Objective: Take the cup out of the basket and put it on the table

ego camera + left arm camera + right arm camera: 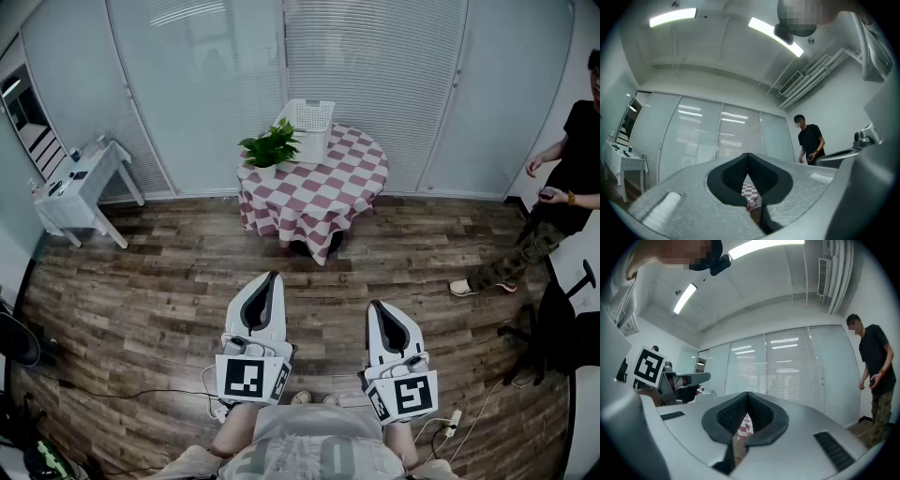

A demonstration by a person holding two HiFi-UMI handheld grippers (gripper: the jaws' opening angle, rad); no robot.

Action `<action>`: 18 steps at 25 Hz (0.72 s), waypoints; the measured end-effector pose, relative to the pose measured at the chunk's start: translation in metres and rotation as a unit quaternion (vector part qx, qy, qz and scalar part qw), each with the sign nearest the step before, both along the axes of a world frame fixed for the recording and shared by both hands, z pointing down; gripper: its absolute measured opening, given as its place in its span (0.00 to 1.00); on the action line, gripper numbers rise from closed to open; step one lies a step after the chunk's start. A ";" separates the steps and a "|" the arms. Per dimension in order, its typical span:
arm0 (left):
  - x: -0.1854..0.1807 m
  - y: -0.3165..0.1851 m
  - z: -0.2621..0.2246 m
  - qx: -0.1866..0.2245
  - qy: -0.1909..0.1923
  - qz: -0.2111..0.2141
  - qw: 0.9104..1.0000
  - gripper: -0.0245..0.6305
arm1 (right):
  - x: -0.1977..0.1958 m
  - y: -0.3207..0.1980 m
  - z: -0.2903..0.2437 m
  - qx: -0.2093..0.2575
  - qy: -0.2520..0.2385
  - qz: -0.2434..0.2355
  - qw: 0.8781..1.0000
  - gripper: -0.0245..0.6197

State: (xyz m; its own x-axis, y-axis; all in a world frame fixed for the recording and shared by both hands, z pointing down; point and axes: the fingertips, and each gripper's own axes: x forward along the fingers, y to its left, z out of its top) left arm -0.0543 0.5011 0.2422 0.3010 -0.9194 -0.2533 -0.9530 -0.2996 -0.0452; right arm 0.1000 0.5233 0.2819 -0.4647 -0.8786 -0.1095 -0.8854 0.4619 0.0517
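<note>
task not started, judging by the layout. the basket (314, 141) sits at the far edge of the round checked table (323, 202), just right of a potted plant (271, 147), well away from the grippers. the cup is not visible in any view; it is probably down inside the basket, behind its wall.

left gripper (274, 277) and right gripper (375, 306) are held side by side close to the person's body, over the wood floor, both aimed toward the table and tipped slightly up. this looks like a carry pose for the walk-up, with nothing within reach. each gripper view shows the tips meeting, with only the checked cloth showing through the gap behind them, so both are closed and empty.

a bystander (567, 183) stands at the far right and a small white side table (80, 192) at the far left. next step is likely to approach the table and open one gripper.
</note>
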 end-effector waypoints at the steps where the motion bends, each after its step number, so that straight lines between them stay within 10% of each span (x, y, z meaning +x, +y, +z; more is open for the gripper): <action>1: 0.001 -0.001 0.000 0.000 -0.001 0.000 1.000 0.04 | 0.001 -0.001 0.000 -0.001 0.000 0.000 1.000 0.05; 18: 0.020 -0.015 0.006 -0.012 -0.008 -0.032 0.999 0.04 | 0.048 -0.029 0.012 -0.012 -0.011 0.005 1.000 0.05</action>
